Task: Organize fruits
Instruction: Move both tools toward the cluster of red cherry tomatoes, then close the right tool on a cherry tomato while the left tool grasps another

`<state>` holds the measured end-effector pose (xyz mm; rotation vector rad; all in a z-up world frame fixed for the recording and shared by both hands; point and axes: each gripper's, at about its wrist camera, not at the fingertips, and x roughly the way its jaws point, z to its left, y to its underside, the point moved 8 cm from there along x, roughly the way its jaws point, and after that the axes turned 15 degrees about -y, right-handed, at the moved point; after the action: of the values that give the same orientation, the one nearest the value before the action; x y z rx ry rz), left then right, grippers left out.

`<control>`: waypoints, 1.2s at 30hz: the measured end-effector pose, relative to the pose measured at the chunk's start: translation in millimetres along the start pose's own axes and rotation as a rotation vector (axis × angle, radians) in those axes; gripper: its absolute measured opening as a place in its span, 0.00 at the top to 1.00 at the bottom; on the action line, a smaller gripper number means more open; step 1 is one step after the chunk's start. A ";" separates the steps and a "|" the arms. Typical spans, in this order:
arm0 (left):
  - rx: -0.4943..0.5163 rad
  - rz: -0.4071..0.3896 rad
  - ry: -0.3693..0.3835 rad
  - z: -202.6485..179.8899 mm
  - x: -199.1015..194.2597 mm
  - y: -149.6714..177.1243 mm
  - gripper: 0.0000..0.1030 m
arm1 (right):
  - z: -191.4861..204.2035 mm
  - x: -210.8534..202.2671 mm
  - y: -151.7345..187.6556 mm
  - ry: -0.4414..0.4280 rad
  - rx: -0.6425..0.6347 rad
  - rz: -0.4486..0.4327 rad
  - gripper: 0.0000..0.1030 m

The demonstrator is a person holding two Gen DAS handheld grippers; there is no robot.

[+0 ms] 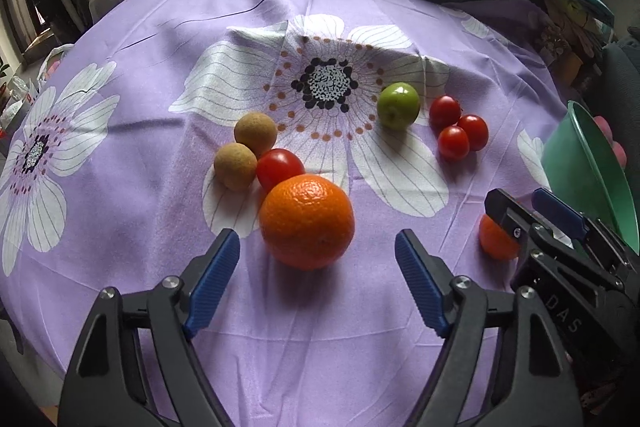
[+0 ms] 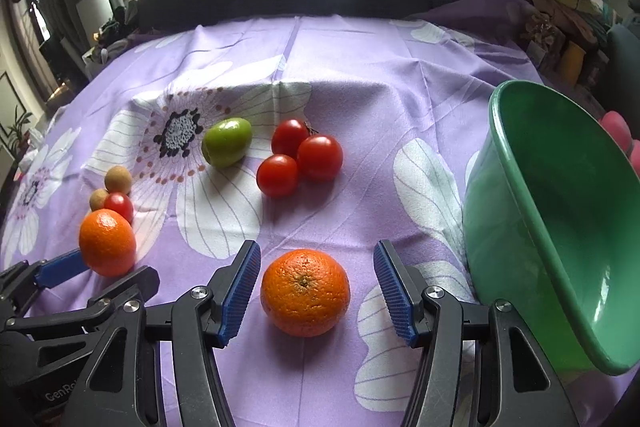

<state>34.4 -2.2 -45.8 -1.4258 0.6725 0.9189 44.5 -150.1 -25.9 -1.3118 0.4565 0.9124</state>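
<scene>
On the purple flowered cloth (image 1: 360, 7), fruit lies in loose groups. Near left: large orange (image 1: 307, 221), with the left gripper (image 1: 317, 261) around its near side, jaws wide apart, pads clear of the peel on both sides. Touching the orange's far-left side: a single red tomato (image 1: 279, 167); just beyond it, two tan round fruits (image 1: 245, 151), touching each other.

Centre, farther back: green fruit (image 2: 227, 142). Just right of it, three red tomatoes (image 2: 301, 156) clustered, touching.

Near right: second orange (image 2: 305, 292), stem scar up, sitting between the pads of the right gripper (image 2: 317, 293). Jaws apart; a visible gap to the peel on each side, no contact.

Far right: green bowl (image 2: 520, 163), tilted with its opening toward the fruit, empty inside as far as seen. Fingertips (image 2: 618, 131) of a person show behind its rim.
</scene>
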 end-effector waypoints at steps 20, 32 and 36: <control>-0.201 -0.075 0.148 39.9 -26.7 -25.1 0.33 | 28.2 -24.1 -65.5 -0.278 0.141 -0.068 0.46; -0.111 -0.005 0.283 -24.4 -30.3 -56.2 0.47 | -19.7 29.4 -76.4 -0.162 0.239 0.065 0.78; -0.021 -0.033 0.228 -54.7 -29.7 -82.7 0.49 | -38.1 28.9 -81.5 -0.166 0.279 0.051 0.78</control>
<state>96.7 -53.3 19.1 -1.5702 0.8077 0.7463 133.0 -176.6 -5.9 -0.9669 0.4703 0.9545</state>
